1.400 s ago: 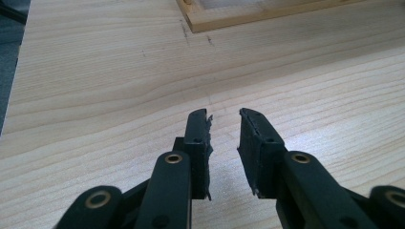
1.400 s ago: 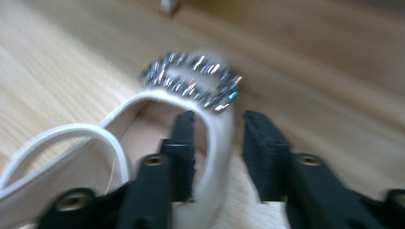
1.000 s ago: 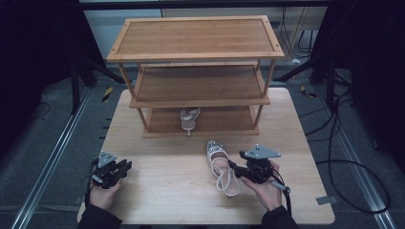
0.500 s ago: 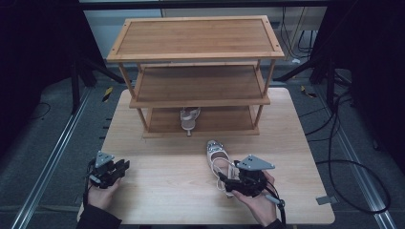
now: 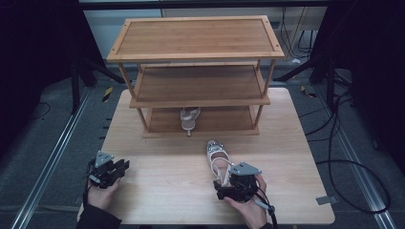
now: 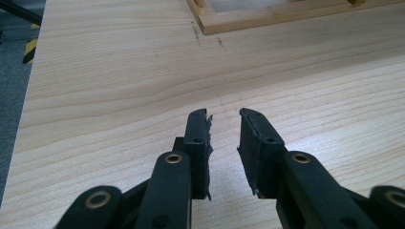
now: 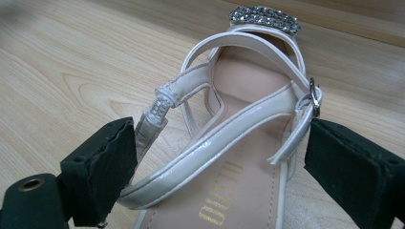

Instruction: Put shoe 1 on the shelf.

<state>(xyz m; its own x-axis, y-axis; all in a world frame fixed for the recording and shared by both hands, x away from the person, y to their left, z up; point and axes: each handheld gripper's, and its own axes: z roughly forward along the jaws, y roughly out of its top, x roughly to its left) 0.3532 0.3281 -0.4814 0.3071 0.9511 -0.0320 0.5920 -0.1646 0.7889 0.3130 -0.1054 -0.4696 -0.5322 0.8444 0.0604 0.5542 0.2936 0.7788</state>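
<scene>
**A:** so what's the setup here? I see a sandal (image 5: 216,160) lying flat on the table (image 5: 157,191), toe pointing far toward the shoe rack (image 5: 196,40), heel end near the person.

**B:** yeah, and its twin, the other sandal (image 5: 189,119), is already sitting on the rack's bottom shelf (image 5: 224,121), about the middle. My guess is the near one is headed for the spot beside it, which would explain why it's lined up lengthwise with the rack.

**A:** right gripper (image 5: 228,187) is at the heel end?

**B:** yep. In the right gripper view the jaws have just been opening and now stand spread wide, one on each side of the sandal's back part. The ankle strap (image 7: 215,138) and the little buckle (image 7: 313,98) sit between them. The left pad looks like it's right up against the elastic bit of the strap, the right pad just beside the buckle strap. I wouldn't call it a pinch though, nothing looks squeezed.

**A:** so straddling it, set to close on the straps?

**B:** that's how I read it. Coming in from the heel makes sense since the straps are the only thin bit to grab.

**A:** and the left gripper (image 5: 107,170)?

**B:** parked at the near left of the table, well apart from the sandal. Its jaws are partly open with a narrow gap, nothing between them, just bare wood underneath.
</scene>
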